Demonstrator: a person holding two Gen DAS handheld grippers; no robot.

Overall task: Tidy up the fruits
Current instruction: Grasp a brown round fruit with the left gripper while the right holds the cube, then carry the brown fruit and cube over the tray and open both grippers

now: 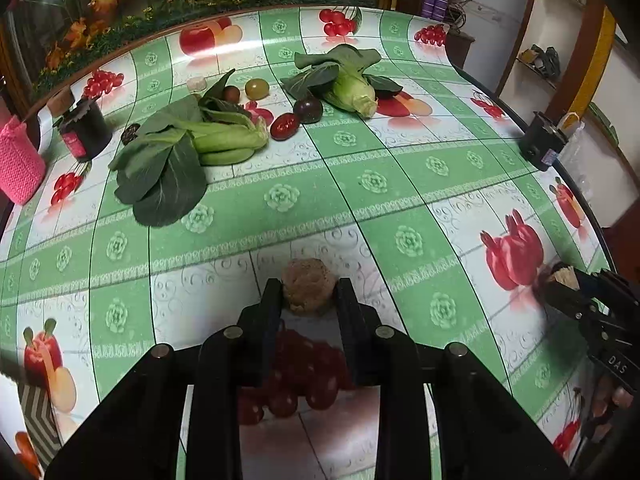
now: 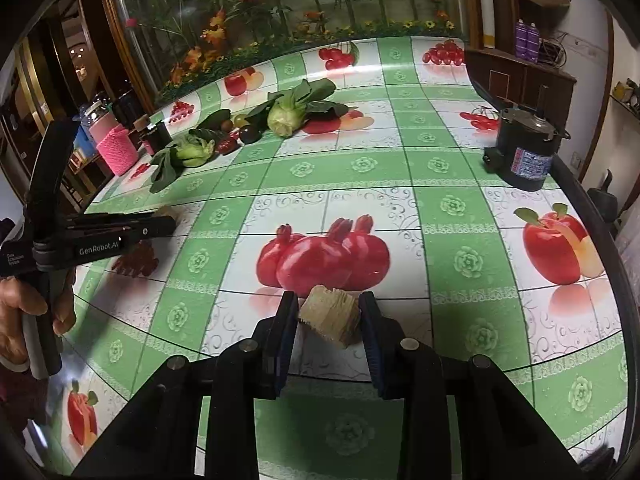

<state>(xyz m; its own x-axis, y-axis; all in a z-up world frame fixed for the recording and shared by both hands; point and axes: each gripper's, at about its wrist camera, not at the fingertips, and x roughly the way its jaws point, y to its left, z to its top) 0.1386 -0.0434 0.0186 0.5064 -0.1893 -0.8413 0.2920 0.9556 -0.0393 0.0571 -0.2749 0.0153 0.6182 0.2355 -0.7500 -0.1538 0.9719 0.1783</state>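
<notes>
Near the table's (image 1: 400,184) front edge, one brown lump (image 1: 307,285) is clamped by the left gripper (image 1: 308,300) and one tan block (image 2: 330,314) by the right gripper (image 2: 329,316), while two bok choy (image 1: 192,140), one cabbage (image 1: 352,88) and four small fruits (image 1: 285,126) are seen far left.
</notes>
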